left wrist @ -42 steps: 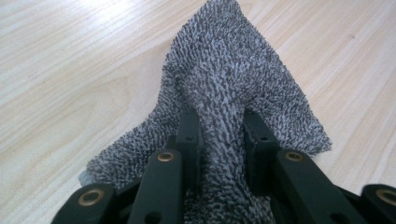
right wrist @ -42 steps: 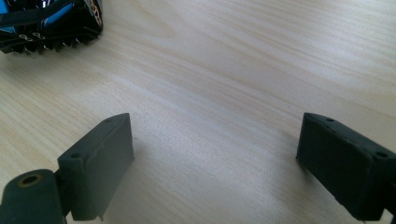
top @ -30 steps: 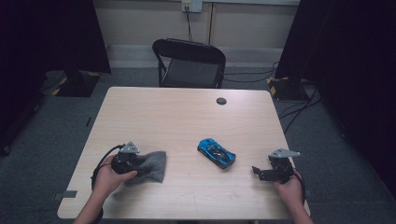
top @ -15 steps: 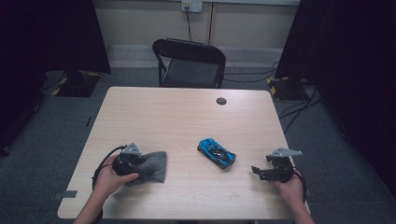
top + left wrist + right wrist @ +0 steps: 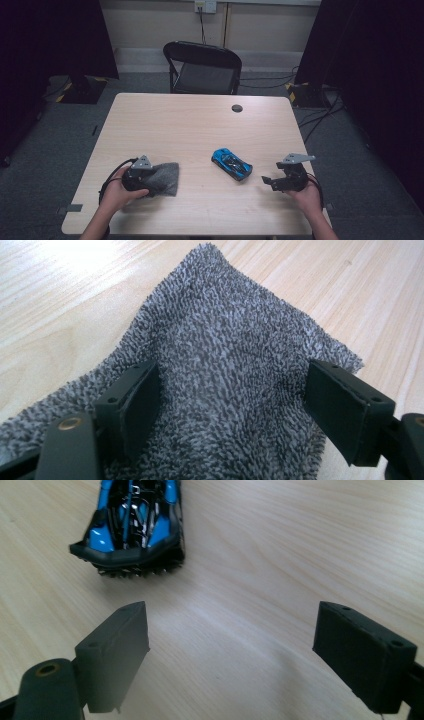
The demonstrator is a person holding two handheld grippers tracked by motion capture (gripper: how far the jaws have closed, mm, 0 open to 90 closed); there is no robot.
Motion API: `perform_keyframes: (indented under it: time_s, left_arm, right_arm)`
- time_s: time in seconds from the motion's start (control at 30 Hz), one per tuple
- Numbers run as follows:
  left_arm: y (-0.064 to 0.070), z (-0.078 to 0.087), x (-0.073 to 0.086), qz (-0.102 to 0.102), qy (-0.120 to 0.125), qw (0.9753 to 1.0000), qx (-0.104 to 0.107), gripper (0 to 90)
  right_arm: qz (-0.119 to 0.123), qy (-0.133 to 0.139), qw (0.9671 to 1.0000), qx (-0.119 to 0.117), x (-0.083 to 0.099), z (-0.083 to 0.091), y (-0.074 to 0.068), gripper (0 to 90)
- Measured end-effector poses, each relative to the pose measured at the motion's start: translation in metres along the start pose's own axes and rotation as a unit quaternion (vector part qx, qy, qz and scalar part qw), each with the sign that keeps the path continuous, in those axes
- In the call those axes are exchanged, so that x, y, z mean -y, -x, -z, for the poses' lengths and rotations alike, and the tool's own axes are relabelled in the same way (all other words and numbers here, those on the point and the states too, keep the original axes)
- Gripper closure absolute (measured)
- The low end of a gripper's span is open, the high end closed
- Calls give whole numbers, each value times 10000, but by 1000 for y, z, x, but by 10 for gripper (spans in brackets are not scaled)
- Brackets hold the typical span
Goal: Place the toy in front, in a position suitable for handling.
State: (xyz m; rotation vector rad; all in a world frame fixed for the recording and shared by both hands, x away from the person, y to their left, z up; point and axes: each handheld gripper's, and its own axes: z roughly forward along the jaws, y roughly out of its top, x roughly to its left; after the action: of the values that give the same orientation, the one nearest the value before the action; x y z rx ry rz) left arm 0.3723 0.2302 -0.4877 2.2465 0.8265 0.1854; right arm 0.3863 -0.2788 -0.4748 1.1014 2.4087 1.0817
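Observation:
A grey terry cloth (image 5: 166,178) lies near the front left of the wooden table (image 5: 200,125). My left gripper (image 5: 150,180) rests on its left part. In the left gripper view the cloth (image 5: 225,335) humps up between the two black jaws of my left gripper (image 5: 235,405), which stand wide apart and open. A blue and black toy car (image 5: 231,164) sits right of centre. My right gripper (image 5: 268,181) is open on the table just right of it. In the right gripper view the car (image 5: 132,525) lies ahead and left of my right gripper (image 5: 230,655), apart from it.
A small black round disc (image 5: 237,108) lies near the table's far edge. A black folding chair (image 5: 202,67) stands behind the table. Cables (image 5: 320,107) run over the floor at the right. Bare wood stretches across the far half.
My right gripper has crept slightly left toward the car. The left gripper and the cloth have hardly moved.

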Motion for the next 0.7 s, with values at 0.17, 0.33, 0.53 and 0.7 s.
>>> perform_keyframes:
  time_s: [0.17, 0.33, 0.53, 0.7]
  left_arm:
    - [0, 0, 1, 5, 48, 10000, -4, 212]
    - [1, -1, 1, -30, 47, 10000, -36, 205]
    - [1, -1, 1, -31, 33, 10000, -24, 205]
    - [1, -1, 1, -39, 29, 10000, -22, 202]
  right_arm:
    - [4, 145, 9997, -211, -7, 0, -3, 136]
    - [117, 273, 9993, -225, -17, -2, -7, 136]
    - [-555, -133, 9952, -798, -27, -14, -7, 150]
    - [-322, -103, 9965, -764, -36, -20, -13, 146]
